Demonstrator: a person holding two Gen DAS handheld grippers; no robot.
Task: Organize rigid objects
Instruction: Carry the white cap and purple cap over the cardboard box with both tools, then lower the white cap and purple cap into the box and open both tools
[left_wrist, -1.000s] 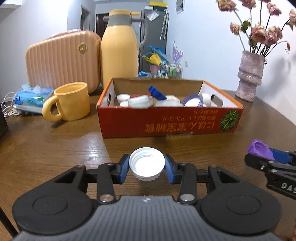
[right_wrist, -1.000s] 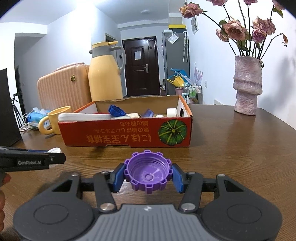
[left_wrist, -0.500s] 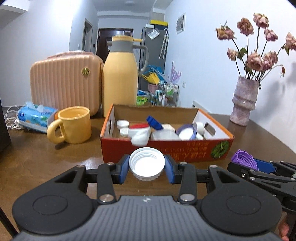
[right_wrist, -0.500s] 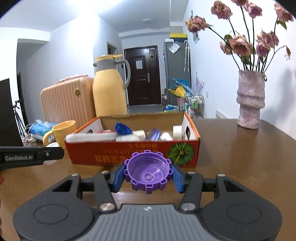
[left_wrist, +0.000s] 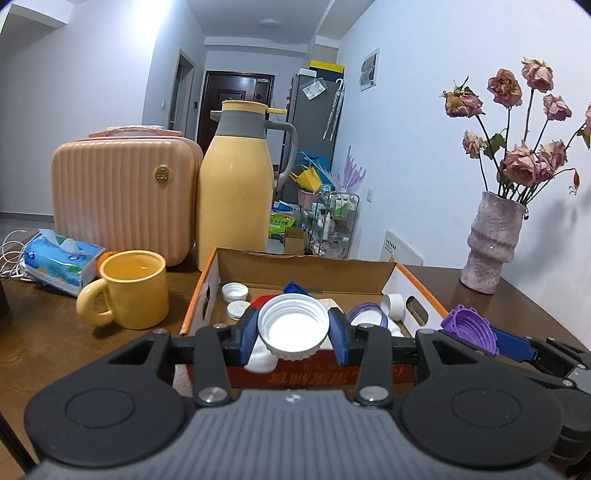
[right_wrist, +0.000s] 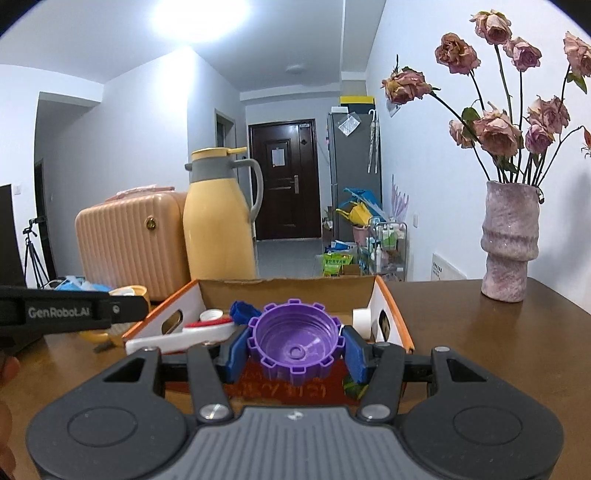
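Observation:
My left gripper (left_wrist: 293, 330) is shut on a white bottle cap (left_wrist: 293, 326) and holds it at the near edge of the orange cardboard box (left_wrist: 207, 291). My right gripper (right_wrist: 295, 341) is shut on a purple notched cap (right_wrist: 295, 338), also at the near edge of the box (right_wrist: 388, 299). The purple cap also shows at the right of the left wrist view (left_wrist: 469, 326). The box holds several caps and lids, among them white caps (left_wrist: 234, 291), a blue cap (right_wrist: 240, 310) and a purple-rimmed lid (left_wrist: 365, 315).
A yellow mug (left_wrist: 133, 290), a tissue pack (left_wrist: 61, 258), a yellow thermos (left_wrist: 234, 188) and a pink case (left_wrist: 122, 188) stand left of and behind the box. A pink vase with dried roses (right_wrist: 509, 243) stands at the right on the wooden table (right_wrist: 480, 332).
Both grippers have risen and moved forward toward the box, each still holding its cap. The box now sits directly under and behind the caps.

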